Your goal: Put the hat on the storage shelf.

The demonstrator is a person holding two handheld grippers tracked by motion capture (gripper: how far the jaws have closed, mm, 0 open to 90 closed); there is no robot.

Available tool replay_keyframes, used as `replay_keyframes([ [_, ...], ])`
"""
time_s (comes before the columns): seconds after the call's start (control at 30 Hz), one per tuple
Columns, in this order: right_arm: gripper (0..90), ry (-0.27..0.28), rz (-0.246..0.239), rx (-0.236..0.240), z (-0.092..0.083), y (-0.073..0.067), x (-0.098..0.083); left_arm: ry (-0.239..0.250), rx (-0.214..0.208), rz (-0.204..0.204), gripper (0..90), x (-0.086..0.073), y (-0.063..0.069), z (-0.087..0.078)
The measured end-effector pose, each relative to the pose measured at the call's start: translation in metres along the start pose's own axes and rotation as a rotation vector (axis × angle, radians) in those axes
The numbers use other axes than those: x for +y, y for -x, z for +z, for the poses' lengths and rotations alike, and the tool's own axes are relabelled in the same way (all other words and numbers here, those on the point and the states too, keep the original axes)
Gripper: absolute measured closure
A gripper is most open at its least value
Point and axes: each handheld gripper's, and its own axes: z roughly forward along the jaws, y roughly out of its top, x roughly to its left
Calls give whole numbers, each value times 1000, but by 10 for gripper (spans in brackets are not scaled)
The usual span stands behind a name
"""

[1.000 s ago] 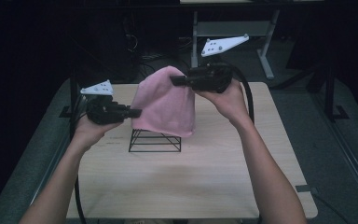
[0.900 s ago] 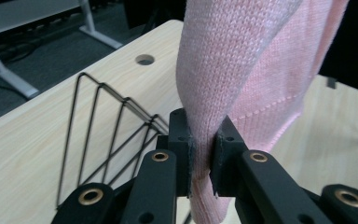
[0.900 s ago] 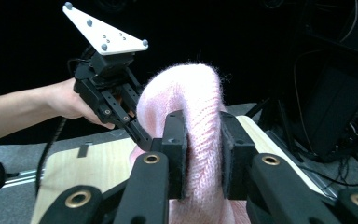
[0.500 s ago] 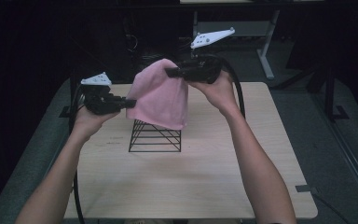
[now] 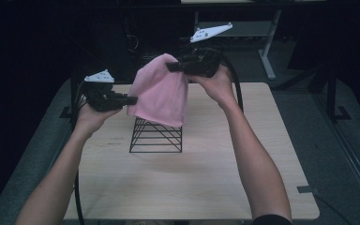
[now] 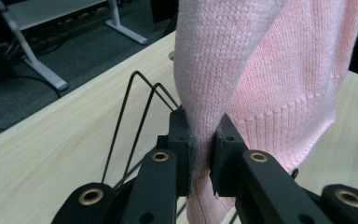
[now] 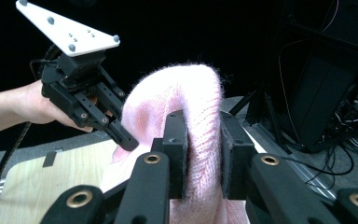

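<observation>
Left jaws: clamped on a fold at the lower side edge of the pink knit hat [image 6: 261, 70], pads pressed into the knit from both sides.
Right jaws: clamped on a thick fold near the crown of the hat [image 7: 186, 93], knit bulging above the pads.
Left gripper [image 5: 130, 100]: level, pointing toward the hat's left edge, grey plate on top, cable trailing down past the table's left edge.
Right gripper [image 5: 174, 67]: level and higher, above the table's far edge, pointing at the hat's top; grey plate tilted above it.
Pink knit hat [image 5: 161, 91]: held in the air between both grippers, hanging open end down, ribbed band at the bottom.
Wire rack [image 5: 155, 136]: black, standing on the table toward its far middle, directly under the hat; hat's lower edge overlapping the rack's top in the high view, contact not clear.
Table [image 5: 192, 187]: light wood, bare toward the near edge.
Hands: left hand [image 5: 91, 117] gripping its tool from the near left, right hand [image 5: 218, 84] from the right.
</observation>
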Motion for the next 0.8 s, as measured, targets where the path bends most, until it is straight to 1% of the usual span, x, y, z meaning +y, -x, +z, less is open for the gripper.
replay_keyframes([
  [0.07, 751, 9, -2, 3, 0, 2, 0, 0, 0, 0, 804, 0, 0, 0],
  [0.1, 751, 16, -4, 15, 0, 2, -1, -1, 0, 2, 804, 0, 0, 1],
  [0.13, 750, 20, -13, 18, 0, 1, -1, -4, 1, 12, 804, -1, 0, 0],
  [0.17, 750, 22, -17, 19, 1, 0, -2, -5, 1, 14, 804, -2, 1, 1],
  [0.23, 750, 20, -16, 26, 1, -1, -3, -8, 4, 13, 804, -5, 1, 1],
  [0.33, 750, 13, -19, 42, 4, -3, -8, -16, -2, 10, 801, -11, 2, 1],
  [0.4, 750, 12, -25, 37, 4, -4, -9, -11, 2, 12, 799, -12, 3, 1],
  [0.53, 750, 7, -31, 51, 6, -6, -9, -20, -4, 24, 799, -18, 4, -1],
  [0.6, 749, 3, -37, 59, 8, -10, -9, -24, -1, 29, 799, -21, 4, -3],
  [0.63, 748, -6, -50, 69, 11, -15, -9, -33, -5, 24, 800, -25, 3, -4],
  [0.67, 747, -10, -52, 72, 13, -18, -8, -36, 1, 28, 799, -27, 3, -5],
  [0.7, 747, -10, -52, 72, 13, -18, -8, -36, 1, 28, 800, -27, 3, -5],
  [0.73, 744, -26, -64, 76, 16, -24, -8, -44, 0, 25, 800, -32, 3, -6],
  [0.77, 743, -35, -62, 82, 17, -27, -8, -45, -2, 16, 801, -34, 3, -6],
  [0.8, 743, -35, -62, 82, 17, -27, -8, -45, -2, 16, 804, -34, 3, -6],
])
